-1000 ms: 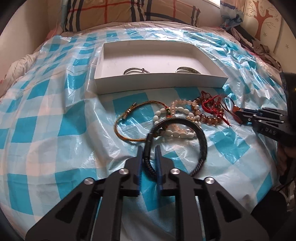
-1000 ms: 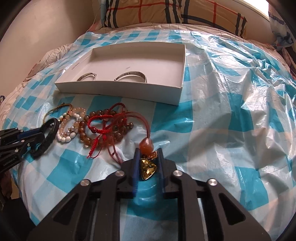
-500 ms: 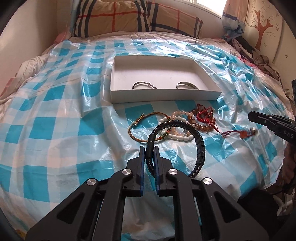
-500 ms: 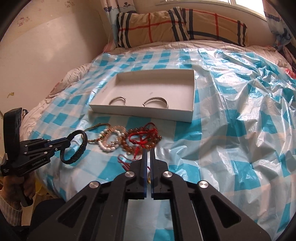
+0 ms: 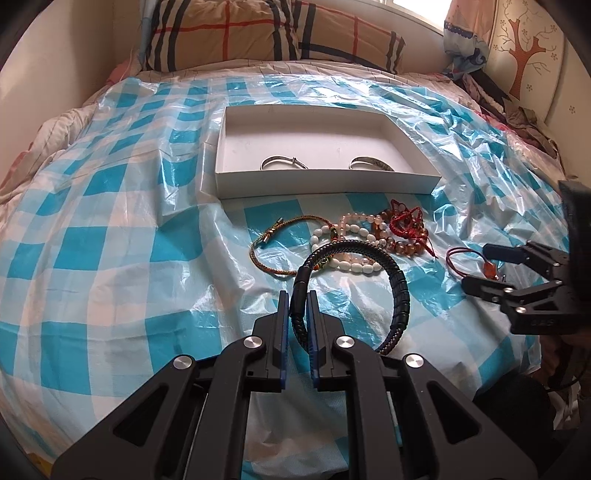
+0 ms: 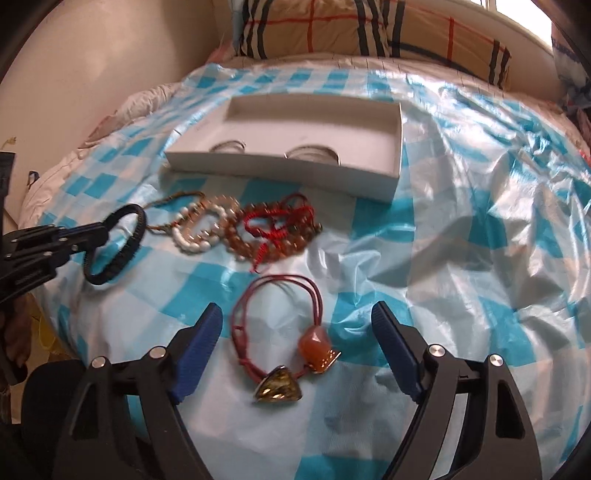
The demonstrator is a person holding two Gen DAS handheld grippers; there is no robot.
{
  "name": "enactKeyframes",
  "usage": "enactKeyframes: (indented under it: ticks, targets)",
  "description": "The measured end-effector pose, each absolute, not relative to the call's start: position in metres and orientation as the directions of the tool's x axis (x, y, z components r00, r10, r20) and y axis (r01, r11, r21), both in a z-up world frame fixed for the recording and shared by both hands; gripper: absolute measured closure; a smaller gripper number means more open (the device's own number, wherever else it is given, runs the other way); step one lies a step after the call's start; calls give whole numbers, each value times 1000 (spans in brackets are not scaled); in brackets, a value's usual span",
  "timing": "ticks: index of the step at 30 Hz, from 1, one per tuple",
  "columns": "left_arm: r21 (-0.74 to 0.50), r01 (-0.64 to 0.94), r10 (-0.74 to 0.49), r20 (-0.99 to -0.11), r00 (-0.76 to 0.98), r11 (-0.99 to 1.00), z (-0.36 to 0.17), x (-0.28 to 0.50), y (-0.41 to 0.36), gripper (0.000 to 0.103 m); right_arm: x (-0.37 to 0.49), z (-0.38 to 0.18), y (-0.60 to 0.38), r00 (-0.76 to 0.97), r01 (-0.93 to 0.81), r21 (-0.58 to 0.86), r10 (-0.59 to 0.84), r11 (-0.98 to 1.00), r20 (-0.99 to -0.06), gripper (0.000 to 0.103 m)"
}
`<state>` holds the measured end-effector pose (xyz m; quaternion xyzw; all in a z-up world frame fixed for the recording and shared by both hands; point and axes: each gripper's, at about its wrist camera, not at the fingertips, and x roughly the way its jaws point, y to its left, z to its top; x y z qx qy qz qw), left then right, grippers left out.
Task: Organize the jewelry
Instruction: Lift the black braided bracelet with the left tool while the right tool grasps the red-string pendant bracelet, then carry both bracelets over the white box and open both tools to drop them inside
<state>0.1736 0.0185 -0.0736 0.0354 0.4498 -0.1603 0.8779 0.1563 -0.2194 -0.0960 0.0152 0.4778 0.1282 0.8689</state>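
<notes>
My left gripper (image 5: 297, 299) is shut on a black braided bracelet (image 5: 400, 291) and holds it above the blue checked sheet; it also shows in the right wrist view (image 6: 122, 254). My right gripper (image 6: 297, 314) is open, its fingers either side of a red cord necklace (image 6: 280, 332) with an orange stone and a gold pendant lying on the sheet. A pile of bead bracelets and red cord (image 5: 373, 232) lies in front of a white box (image 5: 325, 182) that holds two silver bangles (image 5: 282, 162).
A plaid pillow (image 5: 273, 33) lies at the head of the bed behind the box. A wall runs along the left (image 6: 92, 55). Clothes (image 5: 517, 114) are heaped at the right edge. The plastic sheet is crinkled on the right (image 6: 498, 203).
My right gripper has opened and let the red cord necklace down onto the sheet, apart from the pile. My left gripper still holds the black bracelet, lifted off the pile.
</notes>
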Motion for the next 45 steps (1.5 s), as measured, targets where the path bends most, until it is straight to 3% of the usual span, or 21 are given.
enactKeyframes:
  ticks: [1, 3, 4, 19, 32, 45]
  targets:
    - [-82, 314, -250, -802, 542, 946, -75, 174, 18, 95, 156, -97, -221, 511, -201, 148, 233, 968, -828, 47]
    - [-81, 316, -249, -803, 541, 945, -76, 174, 17, 95, 155, -94, -224, 513, -198, 166, 246, 966, -822, 76]
    - [-81, 316, -250, -803, 541, 945, -76, 174, 16, 95, 154, -91, -226, 517, -195, 169, 247, 966, -819, 96]
    - [-57, 328, -247, -781, 574, 943, -55, 165, 7, 95, 128, -26, -228, 642, -201, 225, 301, 953, -705, 97]
    - [-18, 326, -227, -754, 616, 945, -37, 160, -1, 95, 126, -17, -217, 668, -216, 226, 312, 950, -675, 97]
    - [-55, 315, -252, -733, 631, 948, -30, 181, -3, 95, 144, -6, -214, 720, -207, 207, 292, 956, -630, 97]
